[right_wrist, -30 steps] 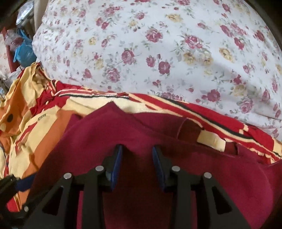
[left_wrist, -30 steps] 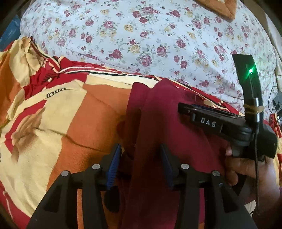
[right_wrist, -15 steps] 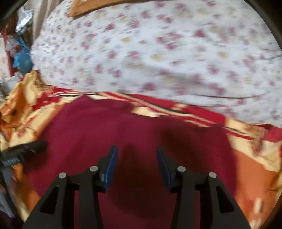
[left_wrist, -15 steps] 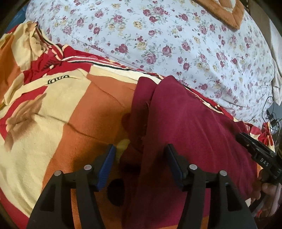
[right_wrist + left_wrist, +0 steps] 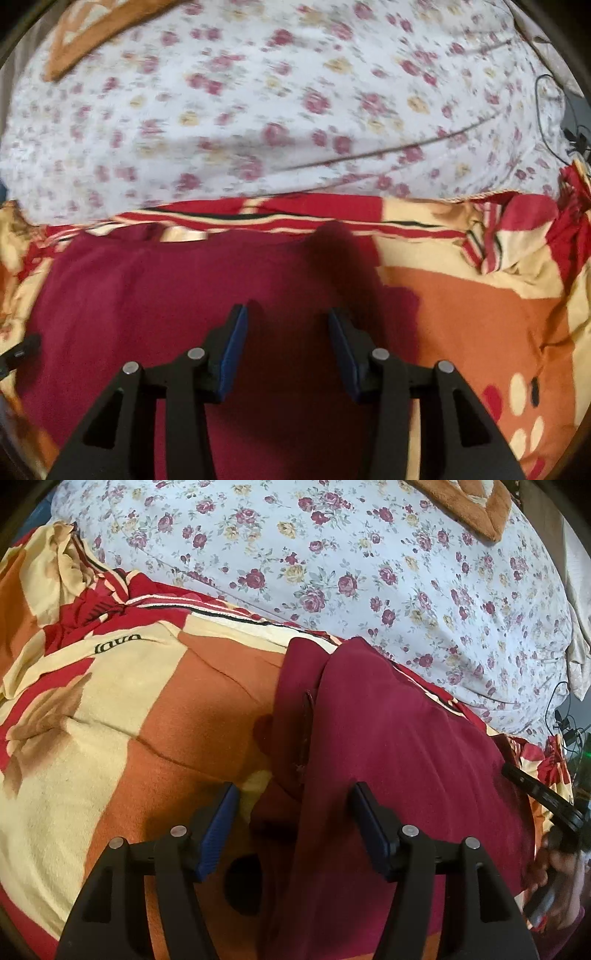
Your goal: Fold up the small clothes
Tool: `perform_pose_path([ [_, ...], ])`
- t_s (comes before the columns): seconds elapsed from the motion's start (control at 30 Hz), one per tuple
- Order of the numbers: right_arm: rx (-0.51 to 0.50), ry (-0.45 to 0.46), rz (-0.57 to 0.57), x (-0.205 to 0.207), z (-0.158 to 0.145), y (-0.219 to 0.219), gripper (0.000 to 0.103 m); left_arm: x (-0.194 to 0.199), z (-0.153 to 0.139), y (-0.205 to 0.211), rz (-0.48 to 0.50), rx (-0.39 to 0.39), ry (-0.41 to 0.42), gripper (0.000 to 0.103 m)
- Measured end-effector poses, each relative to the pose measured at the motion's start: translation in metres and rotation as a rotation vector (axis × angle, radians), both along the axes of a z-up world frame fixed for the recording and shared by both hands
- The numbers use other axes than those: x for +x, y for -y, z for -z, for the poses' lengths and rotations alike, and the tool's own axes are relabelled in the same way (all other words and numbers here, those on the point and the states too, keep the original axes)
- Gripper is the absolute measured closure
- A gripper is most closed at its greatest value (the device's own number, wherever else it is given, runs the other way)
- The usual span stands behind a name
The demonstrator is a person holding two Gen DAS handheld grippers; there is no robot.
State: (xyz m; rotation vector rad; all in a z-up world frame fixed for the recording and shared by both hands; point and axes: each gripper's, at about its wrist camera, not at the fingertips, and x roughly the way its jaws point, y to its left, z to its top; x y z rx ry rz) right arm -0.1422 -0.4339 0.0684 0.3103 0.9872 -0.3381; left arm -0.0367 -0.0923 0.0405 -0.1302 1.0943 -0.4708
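Observation:
A maroon garment [image 5: 399, 746] lies flat on an orange, cream and red blanket [image 5: 129, 701]. My left gripper [image 5: 294, 790] hovers over the garment's folded left edge. Its jaws are opening, and the cloth lies under and between the blue pads without being pinched. My right gripper [image 5: 287, 310] is open over the garment [image 5: 166, 288] near its right edge, holding nothing. In the left wrist view a finger of the right gripper [image 5: 543, 805] shows at the far right, in a hand [image 5: 561, 886]. In the right wrist view a tip of the left gripper [image 5: 22, 349] peeks in at the left.
A white sheet with a rose print [image 5: 369, 554] rises behind the blanket. An orange-brown cloth [image 5: 469, 506] lies on it at the back. Thin black cables [image 5: 561, 720] trail at the far right. Bunched blanket folds [image 5: 517, 229] sit right of the garment.
The left jaws have widened over the garment's left edge. The right gripper has swung from beside the left one across to the garment's right side, and its jaws stand wider.

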Motion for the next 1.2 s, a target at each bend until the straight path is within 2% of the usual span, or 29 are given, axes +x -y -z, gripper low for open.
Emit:
perform_pose_path([
  [0.17, 0.05, 0.033, -0.097, -0.018, -0.007, -0.037, 0.045, 0.0, 0.0, 0.0, 0.0, -0.003, -0.005, 0.047],
  [0.27, 0.058, 0.032, -0.145, -0.029, -0.001, -0.052, 0.042, 0.0, 0.001, 0.0, 0.001, 0.0, -0.001, 0.044],
  [0.37, 0.008, 0.041, -0.151, -0.041, 0.009, -0.059, 0.041, -0.001, 0.002, 0.003, 0.001, 0.01, 0.011, 0.041],
  [0.47, 0.028, 0.086, -0.136, -0.05, 0.012, -0.058, 0.038, -0.002, 0.002, 0.005, 0.004, 0.021, 0.018, 0.038],
  [0.6, 0.026, 0.082, -0.133, -0.051, 0.01, -0.061, 0.035, 0.0, 0.004, 0.007, 0.005, 0.024, 0.021, 0.032],
  [0.93, 0.01, 0.055, -0.194, -0.046, 0.018, -0.072, 0.01, 0.001, 0.004, 0.01, 0.009, 0.031, 0.026, 0.029],
  [1.03, -0.019, 0.044, -0.201, -0.045, 0.019, -0.078, 0.009, 0.002, 0.004, 0.011, 0.011, 0.029, 0.021, 0.029],
  [1.2, 0.022, 0.055, -0.18, -0.049, 0.014, -0.074, 0.01, 0.007, 0.004, 0.006, 0.009, -0.012, -0.023, 0.029],
])
